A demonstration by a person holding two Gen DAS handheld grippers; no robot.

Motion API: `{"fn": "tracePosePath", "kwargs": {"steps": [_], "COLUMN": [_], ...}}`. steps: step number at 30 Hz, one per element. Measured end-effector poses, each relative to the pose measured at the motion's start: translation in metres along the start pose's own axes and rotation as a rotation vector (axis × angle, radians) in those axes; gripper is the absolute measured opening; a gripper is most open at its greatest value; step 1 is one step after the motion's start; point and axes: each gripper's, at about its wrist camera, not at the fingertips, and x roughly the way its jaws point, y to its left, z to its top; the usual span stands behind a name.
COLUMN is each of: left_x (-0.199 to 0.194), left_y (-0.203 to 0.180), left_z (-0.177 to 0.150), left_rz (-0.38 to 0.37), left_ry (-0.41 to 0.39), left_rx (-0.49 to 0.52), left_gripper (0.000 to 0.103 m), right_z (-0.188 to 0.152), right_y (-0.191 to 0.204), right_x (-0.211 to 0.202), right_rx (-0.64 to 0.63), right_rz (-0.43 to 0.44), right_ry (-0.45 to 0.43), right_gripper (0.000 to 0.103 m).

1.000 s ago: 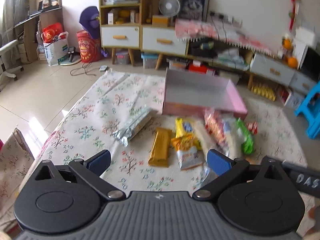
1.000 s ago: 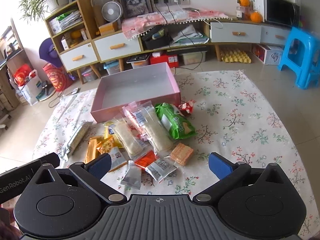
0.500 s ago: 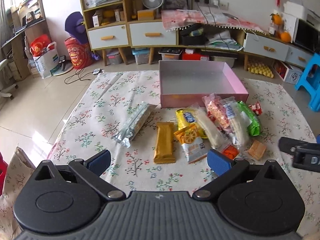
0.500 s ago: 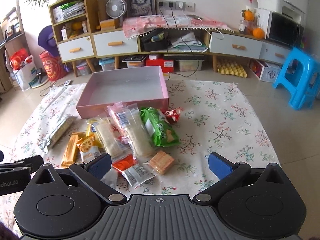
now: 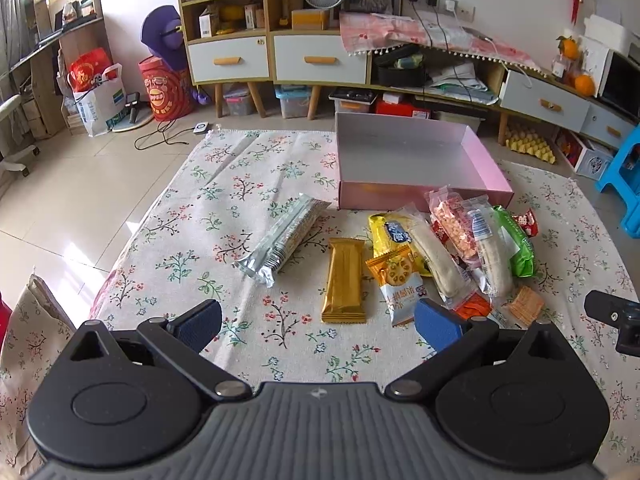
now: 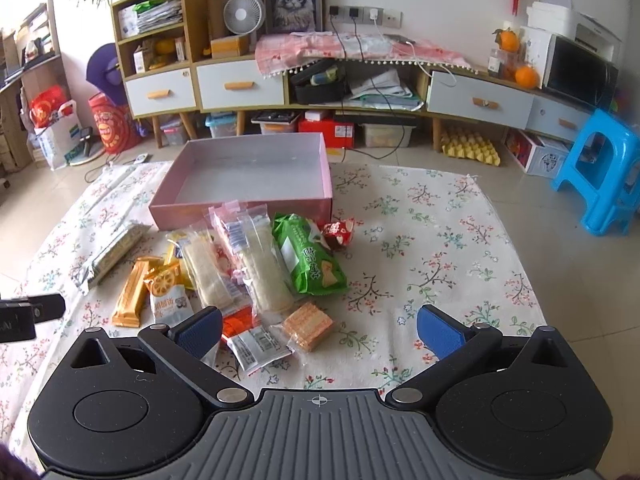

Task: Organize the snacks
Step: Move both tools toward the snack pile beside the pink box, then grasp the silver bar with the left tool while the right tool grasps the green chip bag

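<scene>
An empty pink box (image 5: 424, 194) (image 6: 240, 212) sits on a floral cloth (image 5: 224, 216) (image 6: 440, 264). In front of it lie several snacks: a silver packet (image 5: 282, 238) (image 6: 110, 254), a gold bar (image 5: 345, 280) (image 6: 130, 296), an orange biscuit packet (image 5: 398, 280) (image 6: 168, 294), long clear-wrapped cakes (image 5: 434, 254) (image 6: 262, 266), a green pack (image 5: 516, 246) (image 6: 310, 260) and a small cracker pack (image 5: 526, 306) (image 6: 307, 326). My left gripper (image 5: 318, 326) is open, near the gold bar's front end. My right gripper (image 6: 319, 330) is open, over the cracker pack.
Low cabinets with white drawers (image 5: 320, 62) (image 6: 240, 88) line the far wall. A blue plastic stool (image 6: 600, 176) stands right of the cloth. Bags (image 5: 96, 88) and a cable (image 5: 160, 140) lie on the tiled floor at left.
Both grippers swung to face the box and snacks more squarely and moved a little closer. Their fingers stayed open and nothing was picked up.
</scene>
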Motion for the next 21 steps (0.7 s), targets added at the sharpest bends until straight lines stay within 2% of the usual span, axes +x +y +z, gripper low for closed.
{"fn": "tracePosePath", "kwargs": {"steps": [8,18,21], "left_x": [0.02,0.038,0.04], "left_y": [0.029,0.057,0.067], "left_z": [0.001,0.005,0.005], "left_rz": [-0.088,-0.071,-0.068], "left_ry": [0.06,0.053,0.06], "left_rx": [-0.116,-0.11,-0.115], "left_gripper": [0.103,0.101,0.094], "right_z": [0.007,0.007,0.009], "right_y": [-0.002,-0.01,-0.006], "right_x": [0.013,0.042,0.053], "right_rx": [0.016,0.012,-0.001], "right_rz": [0.078,0.071,0.061], "right_ry": [0.021,0.029,0.051], "right_gripper": [0.103,0.102,0.099]}}
